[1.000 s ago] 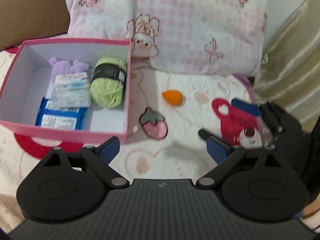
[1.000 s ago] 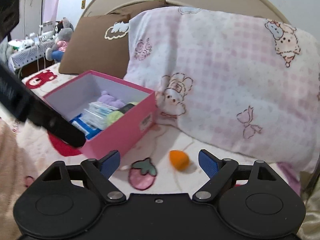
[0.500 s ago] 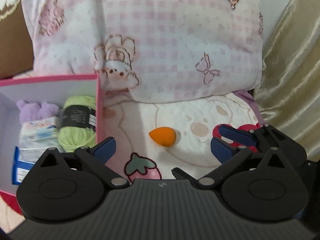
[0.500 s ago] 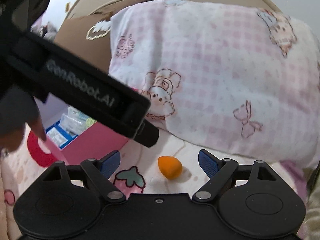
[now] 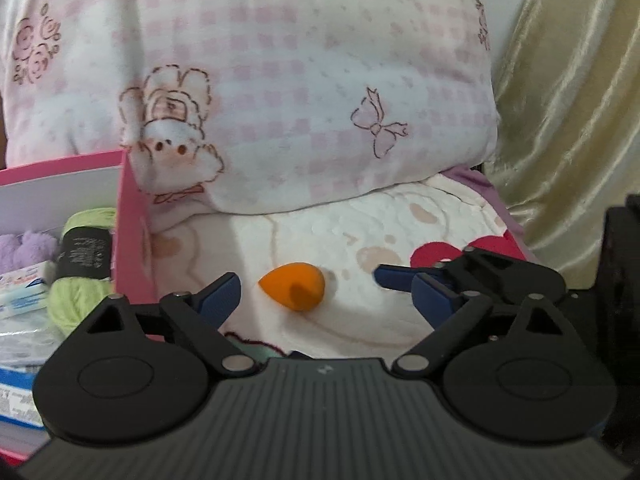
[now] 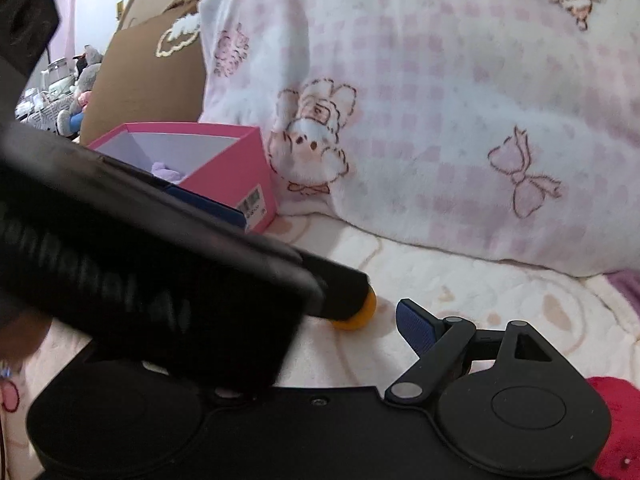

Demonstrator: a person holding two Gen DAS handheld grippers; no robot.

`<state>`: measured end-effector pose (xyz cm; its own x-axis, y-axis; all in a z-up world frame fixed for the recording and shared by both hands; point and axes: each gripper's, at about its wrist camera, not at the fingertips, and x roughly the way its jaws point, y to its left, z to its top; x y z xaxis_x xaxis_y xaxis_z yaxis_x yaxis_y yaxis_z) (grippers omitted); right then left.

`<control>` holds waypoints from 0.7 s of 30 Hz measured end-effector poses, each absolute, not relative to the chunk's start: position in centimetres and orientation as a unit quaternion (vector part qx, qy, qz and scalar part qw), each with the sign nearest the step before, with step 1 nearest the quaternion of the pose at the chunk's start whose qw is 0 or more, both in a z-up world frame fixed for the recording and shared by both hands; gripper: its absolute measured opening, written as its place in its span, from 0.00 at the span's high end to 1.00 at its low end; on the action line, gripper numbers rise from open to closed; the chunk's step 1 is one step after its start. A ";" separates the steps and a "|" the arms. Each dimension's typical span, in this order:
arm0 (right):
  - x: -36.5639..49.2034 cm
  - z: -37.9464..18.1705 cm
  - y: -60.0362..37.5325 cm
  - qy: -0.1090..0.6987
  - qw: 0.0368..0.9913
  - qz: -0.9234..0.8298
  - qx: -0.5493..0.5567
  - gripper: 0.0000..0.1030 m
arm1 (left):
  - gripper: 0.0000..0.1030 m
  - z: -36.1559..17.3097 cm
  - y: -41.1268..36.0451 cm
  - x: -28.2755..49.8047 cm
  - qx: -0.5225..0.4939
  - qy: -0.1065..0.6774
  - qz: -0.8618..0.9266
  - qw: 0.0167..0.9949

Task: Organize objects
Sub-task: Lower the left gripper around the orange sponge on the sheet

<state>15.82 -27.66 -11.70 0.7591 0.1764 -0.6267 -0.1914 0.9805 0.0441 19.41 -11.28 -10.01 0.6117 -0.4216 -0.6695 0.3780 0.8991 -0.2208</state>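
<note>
An orange teardrop sponge (image 5: pixel 292 286) lies on the cream blanket in front of the pillow. My left gripper (image 5: pixel 326 294) is low over it and its jaws are closing. The sponge sits between the blue pads (image 5: pixel 224 292), which do not touch it. Just right of the sponge my right gripper (image 6: pixel 320 320) stands open with nothing in it. Its right fingertip (image 6: pixel 412 322) shows. Its left finger is hidden behind the left gripper's black body, which also covers most of the sponge (image 6: pixel 360 316). A pink box (image 5: pixel 132 216) to the left holds green yarn (image 5: pixel 80 280) and purple plush (image 5: pixel 24 248).
A big pink-checked pillow (image 5: pixel 300 80) rises right behind the sponge. A gold curtain (image 5: pixel 568 120) closes off the right side. A brown cushion (image 6: pixel 140 80) stands behind the box. Packets (image 5: pixel 20 292) lie in the box's near part.
My left gripper has swung right and down from the box to the sponge and now crosses the right wrist view. The right gripper has sunk closer to the blanket.
</note>
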 end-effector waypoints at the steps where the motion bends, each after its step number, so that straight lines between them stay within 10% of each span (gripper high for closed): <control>1: 16.1 -11.9 -27.8 0.334 0.938 0.095 -0.007 0.16 | 0.17 -10.4 -11.5 19.7 -0.028 0.382 -0.227 0.895; 14: 19.1 -14.8 -28.2 0.357 0.931 0.077 0.014 0.23 | 0.50 -14.6 -10.3 22.4 -0.084 0.401 -0.195 0.891; 21: 19.8 -15.3 -29.0 0.355 0.933 0.057 0.028 0.38 | 0.50 -14.8 -10.5 22.9 -0.085 0.399 -0.206 0.890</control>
